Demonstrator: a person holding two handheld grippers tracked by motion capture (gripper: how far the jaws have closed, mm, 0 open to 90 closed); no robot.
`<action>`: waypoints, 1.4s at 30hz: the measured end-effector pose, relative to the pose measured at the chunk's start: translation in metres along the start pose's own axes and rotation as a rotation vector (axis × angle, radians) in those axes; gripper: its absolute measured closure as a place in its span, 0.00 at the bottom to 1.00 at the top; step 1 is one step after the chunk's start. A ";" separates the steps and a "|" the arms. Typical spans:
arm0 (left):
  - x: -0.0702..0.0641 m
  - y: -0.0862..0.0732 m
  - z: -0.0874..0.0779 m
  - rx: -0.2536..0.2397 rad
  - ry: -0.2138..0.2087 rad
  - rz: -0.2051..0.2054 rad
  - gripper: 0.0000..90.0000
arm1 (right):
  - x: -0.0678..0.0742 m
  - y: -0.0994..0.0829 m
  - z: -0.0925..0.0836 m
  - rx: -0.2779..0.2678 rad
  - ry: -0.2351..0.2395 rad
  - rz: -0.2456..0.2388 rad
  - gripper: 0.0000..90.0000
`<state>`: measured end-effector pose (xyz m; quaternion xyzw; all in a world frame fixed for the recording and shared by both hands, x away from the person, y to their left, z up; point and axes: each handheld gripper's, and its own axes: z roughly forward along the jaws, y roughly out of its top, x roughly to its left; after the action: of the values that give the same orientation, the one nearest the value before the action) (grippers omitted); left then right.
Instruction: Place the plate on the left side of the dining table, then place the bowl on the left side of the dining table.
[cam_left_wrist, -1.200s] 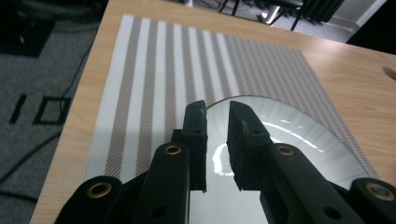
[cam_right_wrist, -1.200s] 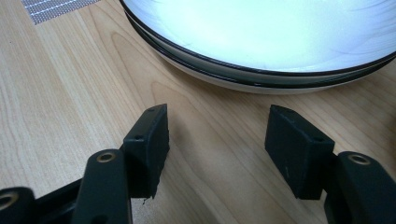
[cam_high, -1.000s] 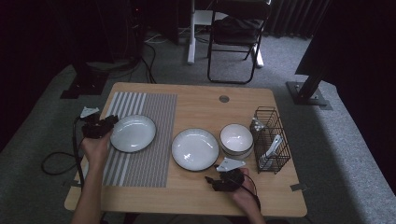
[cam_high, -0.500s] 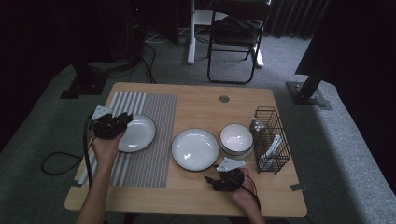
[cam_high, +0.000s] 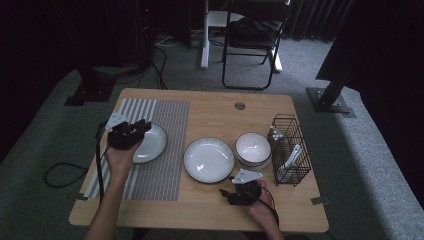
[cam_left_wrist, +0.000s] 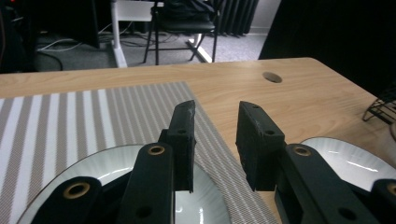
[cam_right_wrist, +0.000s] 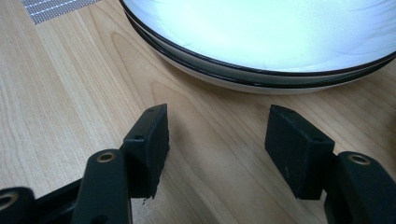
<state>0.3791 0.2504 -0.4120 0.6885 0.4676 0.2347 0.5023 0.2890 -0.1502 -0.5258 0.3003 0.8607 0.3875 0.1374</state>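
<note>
A white plate with a dark rim (cam_high: 151, 143) lies on the striped placemat (cam_high: 165, 150). My left gripper (cam_high: 141, 127) hovers over that plate's left part. In the left gripper view its jaws (cam_left_wrist: 215, 126) have just been opening and stand apart with nothing between them, the plate (cam_left_wrist: 93, 172) below them. A second white plate (cam_high: 209, 159) lies at mid-table. My right gripper (cam_high: 229, 192) rests near the front edge, just short of it. The right gripper (cam_right_wrist: 217, 135) is open over bare wood, facing that plate (cam_right_wrist: 261, 32).
A white bowl (cam_high: 253, 148) stands right of the middle plate, and beside it a black wire basket (cam_high: 289, 149) holds pale utensils. The table has a cable hole (cam_high: 240, 106) at the back. A folding chair (cam_high: 250, 45) stands beyond the table.
My left gripper has moved right, from beside the left plate to over its left part, and its jaws have widened. The right gripper has stayed put.
</note>
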 end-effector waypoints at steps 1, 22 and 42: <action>-0.002 0.001 0.001 -0.002 -0.007 0.004 0.76 | 0.000 0.000 0.000 0.000 0.000 0.000 0.43; -0.067 0.025 0.031 0.026 -0.188 0.131 0.74 | -0.001 0.001 0.001 0.002 0.007 -0.007 0.43; -0.111 0.045 0.074 0.069 -0.373 0.154 0.71 | 0.000 0.001 0.001 0.001 0.011 -0.010 0.43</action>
<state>0.4058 0.1148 -0.3833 0.7705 0.3203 0.1244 0.5370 0.2900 -0.1490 -0.5257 0.2938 0.8631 0.3881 0.1343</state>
